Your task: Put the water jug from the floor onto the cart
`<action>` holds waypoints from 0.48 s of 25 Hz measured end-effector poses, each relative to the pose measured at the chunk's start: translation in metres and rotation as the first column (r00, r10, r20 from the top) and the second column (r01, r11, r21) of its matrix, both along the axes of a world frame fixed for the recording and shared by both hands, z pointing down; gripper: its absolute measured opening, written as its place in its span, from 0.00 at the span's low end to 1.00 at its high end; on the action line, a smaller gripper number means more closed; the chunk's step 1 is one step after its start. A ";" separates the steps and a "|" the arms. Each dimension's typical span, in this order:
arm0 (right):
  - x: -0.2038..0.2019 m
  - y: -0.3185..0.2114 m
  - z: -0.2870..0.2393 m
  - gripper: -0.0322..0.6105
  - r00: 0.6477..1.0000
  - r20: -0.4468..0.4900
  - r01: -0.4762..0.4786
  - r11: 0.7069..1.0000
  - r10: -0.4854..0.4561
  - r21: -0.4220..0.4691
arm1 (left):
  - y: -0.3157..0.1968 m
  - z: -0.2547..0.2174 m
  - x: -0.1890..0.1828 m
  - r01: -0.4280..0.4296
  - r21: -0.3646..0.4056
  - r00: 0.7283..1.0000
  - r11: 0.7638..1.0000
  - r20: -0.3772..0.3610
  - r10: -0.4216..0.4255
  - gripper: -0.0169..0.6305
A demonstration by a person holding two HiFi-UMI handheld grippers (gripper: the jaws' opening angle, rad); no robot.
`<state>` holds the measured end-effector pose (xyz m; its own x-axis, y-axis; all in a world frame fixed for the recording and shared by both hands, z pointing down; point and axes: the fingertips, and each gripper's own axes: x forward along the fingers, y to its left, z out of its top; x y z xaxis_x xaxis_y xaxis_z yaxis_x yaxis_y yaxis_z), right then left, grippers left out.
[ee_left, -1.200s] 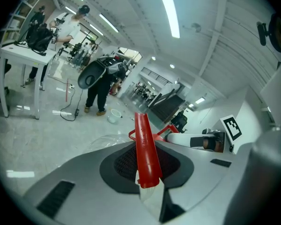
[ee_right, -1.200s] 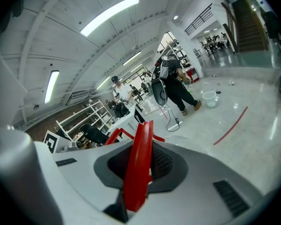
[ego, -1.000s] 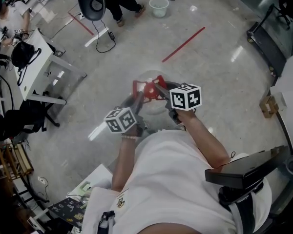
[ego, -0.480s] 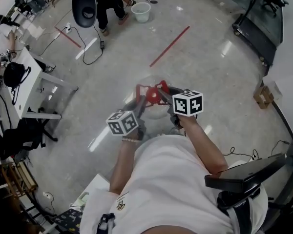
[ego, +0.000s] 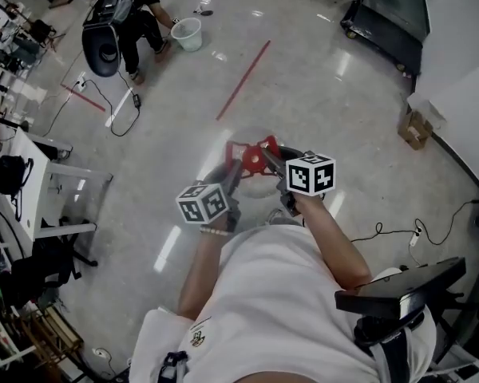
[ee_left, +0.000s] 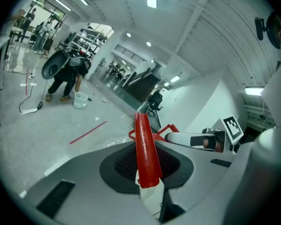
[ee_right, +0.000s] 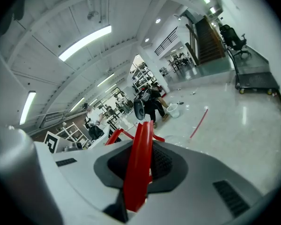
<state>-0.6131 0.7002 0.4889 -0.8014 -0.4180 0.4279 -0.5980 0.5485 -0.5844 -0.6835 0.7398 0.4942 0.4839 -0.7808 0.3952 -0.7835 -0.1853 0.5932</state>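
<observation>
Water jug (ego: 255, 191) is off the floor: its clear body hangs low in front of the person, between the two grippers, with the red handle (ego: 254, 155) on top. I can't tell if there is water inside.

Grips: the left gripper (ee_left: 144, 156) is clamped on one red bar of the handle, which runs lengthwise between the pads. The right gripper (ee_right: 139, 161) is clamped the same way on another red bar. Neither view shows a gap at the pads.

Step, as I judge it: carrying the jug to the cart. The dark flat trolley (ego: 387, 24) by the far wall looks like the cart, though I'm not sure, and it is well apart from the jug.

To do it well:
- Hold both grippers at the same height. If one drops, the jug tilts and its weight goes to one bar.
- Squeeze steadily. The bars are thin, smooth plastic lying along the jaws, so they could slide out or pivot.
- No swinging, since a hanging body pulls at the grips.
- The floor is glossy. There is a cable (ego: 395, 231) on the right and a cardboard box (ego: 416, 128) near the wall, so walk around both.
- At the trolley, lift over its edge and set the base flat on the deck.
- Open the jaws only when the jug stands by itself.
</observation>
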 end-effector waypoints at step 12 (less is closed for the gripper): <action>0.141 -0.026 0.014 0.15 0.971 -0.004 -0.239 0.971 0.239 0.001 | -0.045 0.012 0.132 -0.246 -0.017 0.969 0.969 0.020 0.246 0.12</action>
